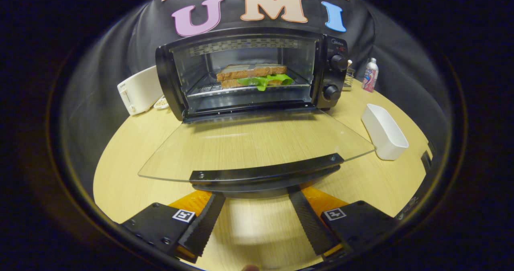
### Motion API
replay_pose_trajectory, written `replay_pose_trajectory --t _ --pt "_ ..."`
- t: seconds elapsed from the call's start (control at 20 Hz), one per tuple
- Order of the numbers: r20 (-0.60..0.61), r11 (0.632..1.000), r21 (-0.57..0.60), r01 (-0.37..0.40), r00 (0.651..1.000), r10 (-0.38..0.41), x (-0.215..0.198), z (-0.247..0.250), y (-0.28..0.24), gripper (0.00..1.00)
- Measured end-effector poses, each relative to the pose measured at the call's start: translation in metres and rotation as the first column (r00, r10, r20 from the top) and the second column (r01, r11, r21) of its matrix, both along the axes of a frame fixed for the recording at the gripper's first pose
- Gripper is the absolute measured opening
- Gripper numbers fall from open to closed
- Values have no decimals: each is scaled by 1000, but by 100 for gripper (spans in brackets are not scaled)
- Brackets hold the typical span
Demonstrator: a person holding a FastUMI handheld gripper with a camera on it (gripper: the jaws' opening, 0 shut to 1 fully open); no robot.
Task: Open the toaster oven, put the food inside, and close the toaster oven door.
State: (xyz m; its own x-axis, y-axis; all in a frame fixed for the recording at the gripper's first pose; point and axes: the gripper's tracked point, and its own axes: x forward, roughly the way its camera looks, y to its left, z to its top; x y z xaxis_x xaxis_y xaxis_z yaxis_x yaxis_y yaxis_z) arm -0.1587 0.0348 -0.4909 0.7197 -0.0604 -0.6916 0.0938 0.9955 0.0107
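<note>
— Pale wood is seen across the bench point(132, 170), on which the toaster oven point(249, 74) is set at twelve o'clock from the tongs point(257, 223). Why is the door point(257, 146) left lying flat?

— It is hinged at the oven's lower edge and is dropped fully open toward the tongs, so that the cavity could be reached. The sandwich point(255, 76) is already laid on the rack inside, lettuce showing along its front edge; by that, only the closing is judged to be left.

— And how are the tongs held?

— They are spread wide, with nothing gripped. The door handle point(265, 170) is found just ahead of the fingertips, spanning the gap from eleven to one o'clock; whether it is touched cannot be told. The tips appear to be placed low, under the handle, which is judged to suit a lift of the door from beneath.

— What else is kept nearby?

— A white tray point(384, 132) is set at two o'clock, a bottle point(370, 75) beyond it beside the oven, and a white toaster point(138, 90) at ten o'clock.
</note>
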Motion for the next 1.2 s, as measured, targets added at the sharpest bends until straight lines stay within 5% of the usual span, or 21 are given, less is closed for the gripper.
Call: replay_pose_trajectory --t 1.2 --pt "129 996 86 16 991 -27 64 54 4 99"
